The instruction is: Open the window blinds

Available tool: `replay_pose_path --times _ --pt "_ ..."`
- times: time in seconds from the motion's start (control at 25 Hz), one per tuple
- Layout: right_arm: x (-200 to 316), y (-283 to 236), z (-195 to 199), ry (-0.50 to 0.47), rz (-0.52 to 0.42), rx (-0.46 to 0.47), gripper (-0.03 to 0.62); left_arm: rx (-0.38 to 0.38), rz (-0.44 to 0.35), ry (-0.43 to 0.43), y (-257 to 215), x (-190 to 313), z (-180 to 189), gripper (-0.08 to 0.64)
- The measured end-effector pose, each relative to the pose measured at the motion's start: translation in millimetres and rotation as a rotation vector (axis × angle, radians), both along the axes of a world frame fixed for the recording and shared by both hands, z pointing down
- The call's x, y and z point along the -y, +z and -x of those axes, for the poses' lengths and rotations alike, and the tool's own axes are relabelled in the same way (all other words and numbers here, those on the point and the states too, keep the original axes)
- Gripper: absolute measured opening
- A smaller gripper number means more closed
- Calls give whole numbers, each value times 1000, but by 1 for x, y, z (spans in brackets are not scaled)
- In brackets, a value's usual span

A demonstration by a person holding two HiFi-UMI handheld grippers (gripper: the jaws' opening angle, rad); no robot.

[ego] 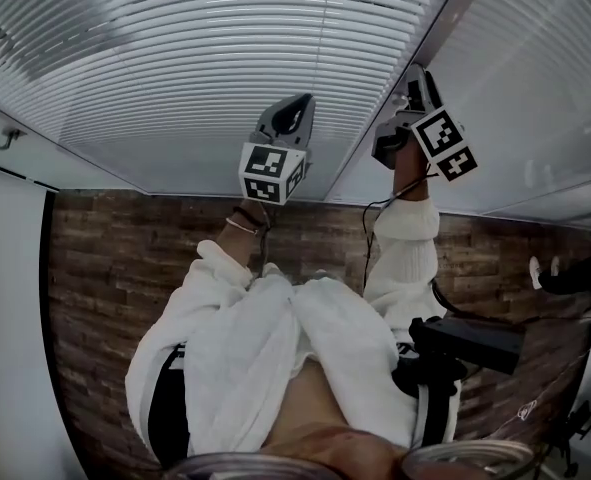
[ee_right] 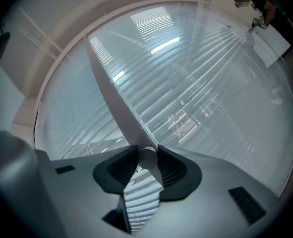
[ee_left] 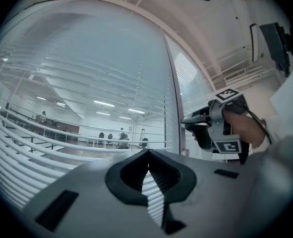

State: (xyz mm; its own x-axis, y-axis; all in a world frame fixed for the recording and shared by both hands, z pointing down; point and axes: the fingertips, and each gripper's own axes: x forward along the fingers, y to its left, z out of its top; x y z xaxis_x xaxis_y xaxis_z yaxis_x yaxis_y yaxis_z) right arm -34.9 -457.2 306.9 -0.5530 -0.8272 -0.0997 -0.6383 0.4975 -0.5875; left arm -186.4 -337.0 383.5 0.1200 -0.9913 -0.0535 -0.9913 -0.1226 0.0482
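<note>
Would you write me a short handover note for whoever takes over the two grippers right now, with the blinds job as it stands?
Left gripper: shut, empty, held up in front of the left blind.
Right gripper: shut on a slim white rod, probably the tilt wand, beside the post between the panes.
Blinds: the left blind and the right blind both hang lowered; the room beyond shows between the left blind's slats, so they look partly tilted.
Done: rod gripped.
Left: probably twist it until the slats open fully, then release.
</note>
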Motion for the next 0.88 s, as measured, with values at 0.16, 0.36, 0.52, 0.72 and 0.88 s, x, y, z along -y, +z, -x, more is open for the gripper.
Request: replay_pose_path --times 0.16,0.36,0.52,0.72,0.88 --pt "1 -1 0 -12 15 38 132 -5 -1 -2 -1 0 1 2" --pt "-13 -1 1 4 -162 -145 133 -1 -6 -4 -3 -2 2 2" --pt "-22 6 0 73 -289 -353 132 -2 -1 -7 -4 -1 4 2" --pt "-17 4 4 88 -310 -478 132 2 -4 -6 -5 -2 3 2" --pt "-14 3 4 89 -307 -526 132 6 -1 -1 -5 1 1 2"
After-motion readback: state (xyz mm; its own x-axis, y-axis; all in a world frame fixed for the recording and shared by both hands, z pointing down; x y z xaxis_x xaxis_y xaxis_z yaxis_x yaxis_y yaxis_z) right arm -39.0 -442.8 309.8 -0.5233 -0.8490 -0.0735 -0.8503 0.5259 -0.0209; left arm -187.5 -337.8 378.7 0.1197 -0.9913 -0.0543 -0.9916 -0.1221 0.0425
